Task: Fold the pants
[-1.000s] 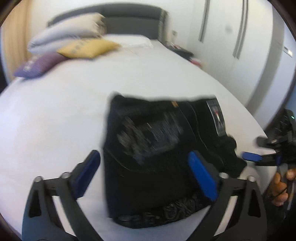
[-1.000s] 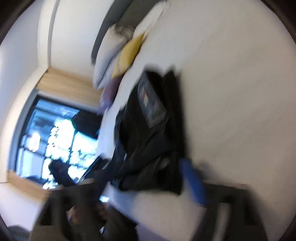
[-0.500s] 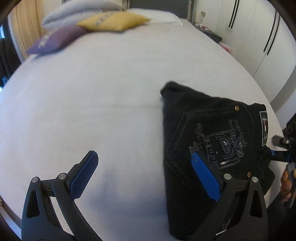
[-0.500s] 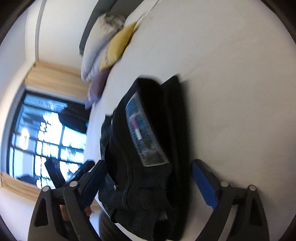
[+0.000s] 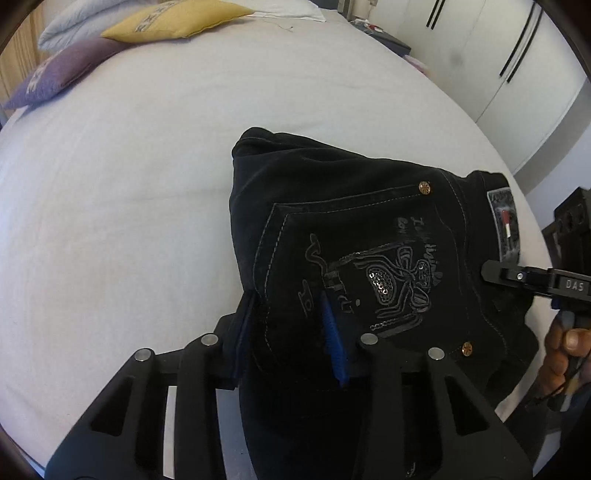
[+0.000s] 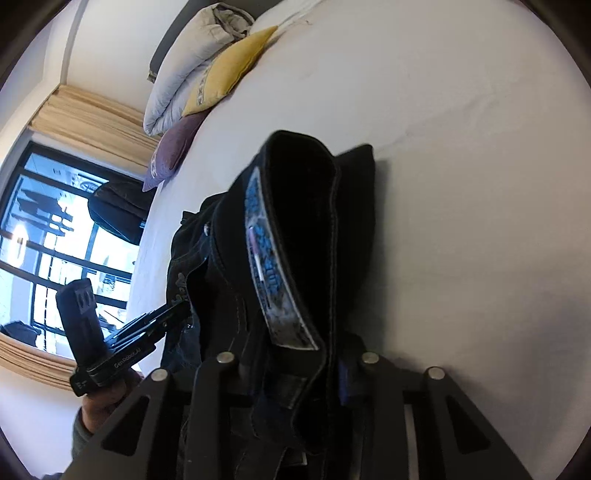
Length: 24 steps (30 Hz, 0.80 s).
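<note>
Pants (image 5: 369, 258) lie folded on bed (image 5: 129, 184), clamped by left tool (image 5: 291, 332) and right tool (image 6: 295, 376).

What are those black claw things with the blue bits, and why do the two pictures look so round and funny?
Each claw is a gripper, a hand tool with two fingers that a person squeezes. There is no robot here: you can see the person's hand holding one. A little round-eyed camera sits on each gripper and looks out along its fingers, which bends the picture like a fishbowl.

One picture comes from the left gripper, the other from the right gripper. Each camera also catches the other gripper at the side.

They are over a big bed with a white sheet. At its far end lie a yellow cushion, a purple cushion and pale pillows.

Both grippers are pinched shut on folded black pants, one on each side of the bundle.
</note>
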### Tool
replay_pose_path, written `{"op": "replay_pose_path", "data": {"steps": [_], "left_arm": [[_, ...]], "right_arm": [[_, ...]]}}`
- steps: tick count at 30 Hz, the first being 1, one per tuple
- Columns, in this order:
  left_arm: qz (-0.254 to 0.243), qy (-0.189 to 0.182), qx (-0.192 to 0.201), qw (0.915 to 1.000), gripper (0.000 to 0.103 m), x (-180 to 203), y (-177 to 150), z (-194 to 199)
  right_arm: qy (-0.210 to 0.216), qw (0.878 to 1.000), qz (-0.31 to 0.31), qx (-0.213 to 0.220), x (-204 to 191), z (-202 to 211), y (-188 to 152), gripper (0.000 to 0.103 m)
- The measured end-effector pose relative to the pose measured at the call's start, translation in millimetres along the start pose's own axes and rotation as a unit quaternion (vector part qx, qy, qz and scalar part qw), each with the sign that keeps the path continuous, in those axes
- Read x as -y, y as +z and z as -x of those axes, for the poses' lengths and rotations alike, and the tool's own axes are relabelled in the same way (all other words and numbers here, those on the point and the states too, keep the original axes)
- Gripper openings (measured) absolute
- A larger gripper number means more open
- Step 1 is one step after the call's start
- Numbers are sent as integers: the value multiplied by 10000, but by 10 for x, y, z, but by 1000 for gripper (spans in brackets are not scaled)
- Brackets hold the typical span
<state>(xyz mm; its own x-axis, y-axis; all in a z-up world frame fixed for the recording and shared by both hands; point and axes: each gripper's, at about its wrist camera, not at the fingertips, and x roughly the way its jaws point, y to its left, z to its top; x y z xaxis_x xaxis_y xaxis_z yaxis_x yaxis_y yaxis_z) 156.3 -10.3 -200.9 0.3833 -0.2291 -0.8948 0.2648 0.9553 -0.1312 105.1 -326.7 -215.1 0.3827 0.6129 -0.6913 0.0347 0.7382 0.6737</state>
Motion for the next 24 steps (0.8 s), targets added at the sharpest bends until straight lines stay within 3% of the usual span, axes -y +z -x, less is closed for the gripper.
{"op": "replay_pose_path", "data": {"steps": [4,10,21,22,24], "left_arm": [[-40,-3,58,10000,20,27,-3,59],[-54,19,169,9998,15,27,-41,178],[16,119,579,9983,15,35,68,349],[20,148,522,9985,19,43,71,265],[75,207,348,9992,25,58,101,31]], "right_arm": [[-117,9996,240,112,-105,52,3,26],[-296,9965,686,381,-344,195,8,22],[-189,9916,943,866,-530,436,203,21],[-272,9919,918,833,-471,386,222,23],[-641,9957,540,407,-190,145,236,51]]}}
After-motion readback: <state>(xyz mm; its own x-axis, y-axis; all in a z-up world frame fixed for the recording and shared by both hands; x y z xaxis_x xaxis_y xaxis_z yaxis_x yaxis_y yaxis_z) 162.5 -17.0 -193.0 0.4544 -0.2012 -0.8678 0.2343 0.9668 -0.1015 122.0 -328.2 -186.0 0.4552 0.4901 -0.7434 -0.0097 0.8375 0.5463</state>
